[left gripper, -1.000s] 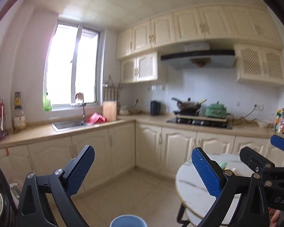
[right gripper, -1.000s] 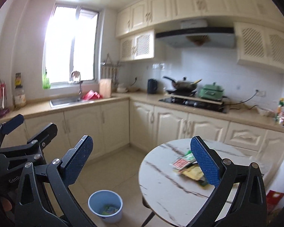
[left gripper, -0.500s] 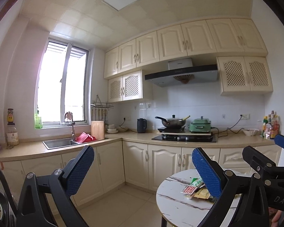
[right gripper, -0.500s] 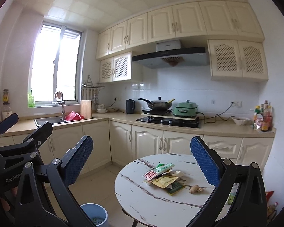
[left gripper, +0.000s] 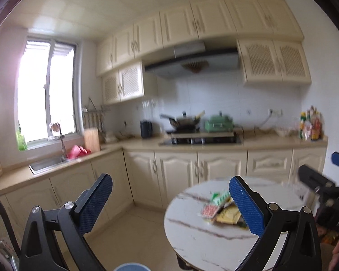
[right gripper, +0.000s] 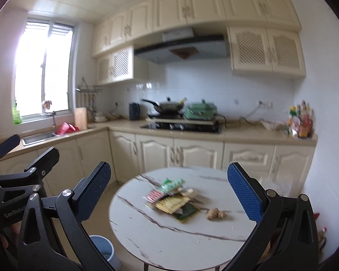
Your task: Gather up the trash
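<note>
A pile of snack wrappers (right gripper: 169,197) lies on a round white marble table (right gripper: 169,237), with a piece of ginger (right gripper: 215,213) to its right. The wrappers also show in the left wrist view (left gripper: 221,210). A blue trash bin (right gripper: 104,251) stands on the floor left of the table; its rim shows at the bottom of the left wrist view (left gripper: 132,267). My right gripper (right gripper: 169,192) is open and empty, held above and in front of the table. My left gripper (left gripper: 169,198) is open and empty, left of the right one.
An L-shaped counter with cream cabinets (right gripper: 192,153) runs behind the table, with a sink (right gripper: 37,136), a hob with a wok (right gripper: 167,107) and bottles (right gripper: 300,124). Tiled floor (left gripper: 128,237) lies between table and cabinets.
Both views tilted up toward the ceiling and have now dropped back down. The table and wrappers sit larger and lower in view. Both grippers stay open.
</note>
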### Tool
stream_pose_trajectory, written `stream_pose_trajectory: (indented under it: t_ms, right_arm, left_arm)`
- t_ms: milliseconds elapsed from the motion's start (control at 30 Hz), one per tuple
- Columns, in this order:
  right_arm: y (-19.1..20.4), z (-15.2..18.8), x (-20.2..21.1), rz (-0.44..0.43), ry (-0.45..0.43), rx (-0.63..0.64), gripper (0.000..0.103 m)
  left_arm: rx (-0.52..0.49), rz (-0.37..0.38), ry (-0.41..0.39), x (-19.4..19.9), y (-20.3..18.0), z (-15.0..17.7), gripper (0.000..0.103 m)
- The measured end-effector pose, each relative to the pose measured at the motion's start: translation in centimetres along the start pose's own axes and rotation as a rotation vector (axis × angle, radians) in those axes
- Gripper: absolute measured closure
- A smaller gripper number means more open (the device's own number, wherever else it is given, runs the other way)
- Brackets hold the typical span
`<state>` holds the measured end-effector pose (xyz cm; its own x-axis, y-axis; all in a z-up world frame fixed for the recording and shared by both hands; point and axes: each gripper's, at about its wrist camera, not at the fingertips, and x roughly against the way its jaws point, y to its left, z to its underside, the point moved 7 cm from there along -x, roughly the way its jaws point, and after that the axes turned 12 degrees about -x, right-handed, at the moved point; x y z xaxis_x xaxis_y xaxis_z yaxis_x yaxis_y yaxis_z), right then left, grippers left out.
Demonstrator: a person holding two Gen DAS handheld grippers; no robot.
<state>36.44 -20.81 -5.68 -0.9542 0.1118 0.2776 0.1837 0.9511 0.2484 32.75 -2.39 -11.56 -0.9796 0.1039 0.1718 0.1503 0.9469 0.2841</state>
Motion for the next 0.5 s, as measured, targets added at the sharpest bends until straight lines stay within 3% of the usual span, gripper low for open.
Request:
stream_pose_trajectory:
  t_ms: [300,500]
  right_arm:
    - [-10.6,6.5,-9.2,0.200,0.221,-0.098,0.000]
    - [-17.1,12.9,-15.5,0.286,0.425,-0.162,0.000]
  left_arm:
    - [-0.008,0.106,0.251,-11.1,-2.7,4.5,0.001]
    - [-0.039,0.149,0.356,-17.9,-4.8,3.6,0.001]
